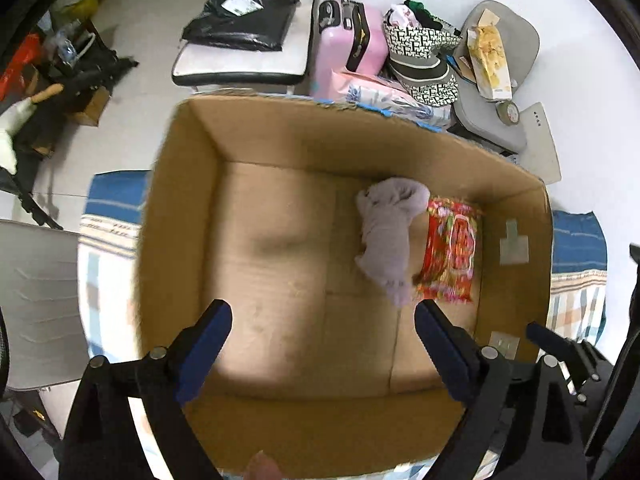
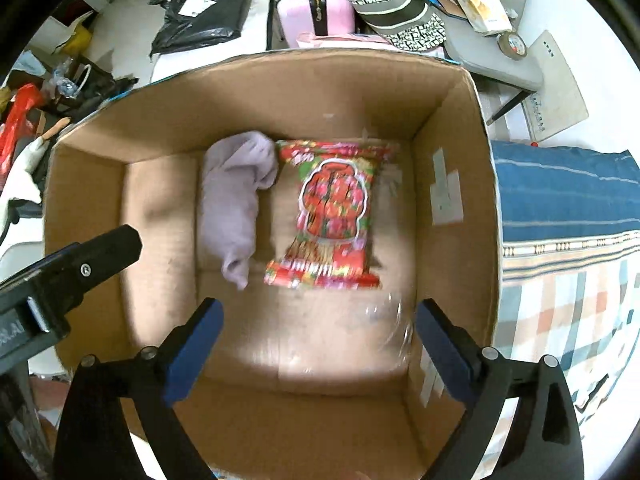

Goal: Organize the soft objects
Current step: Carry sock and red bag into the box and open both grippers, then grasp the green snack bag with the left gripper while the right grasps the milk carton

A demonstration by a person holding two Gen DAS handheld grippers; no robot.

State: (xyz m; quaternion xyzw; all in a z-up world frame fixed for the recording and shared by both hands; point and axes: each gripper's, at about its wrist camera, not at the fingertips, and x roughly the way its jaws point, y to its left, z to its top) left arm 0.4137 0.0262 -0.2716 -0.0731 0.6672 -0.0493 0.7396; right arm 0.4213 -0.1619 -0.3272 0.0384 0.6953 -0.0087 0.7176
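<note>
Fuzzy lilac cloth (image 2: 236, 204) and glossy red packet (image 2: 330, 216) side by side near cardboard box's (image 2: 452, 208) right wall. Left hand-held gripper (image 1: 322, 334) and right hand-held gripper (image 2: 318, 330) spread wide, empty.

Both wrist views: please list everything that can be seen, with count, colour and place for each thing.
cardboard box: one, brown, open, on the patterned cloth.
towel: one, lilac, rolled, on the box floor, left of the packet.
packet: one, red with a floral print, flat on the box floor.
cloth: one, blue stripes and checks, under the box.
suitcase: one, pink, behind the box.
patterned bag: one, black and white, right of the suitcase.
black plastic bag: one, on a white seat.
tape roll: one, on the grey chair.
left tongs: one, black with blue pads, open above the box.
right tongs: one, same colours, open above the box.
</note>
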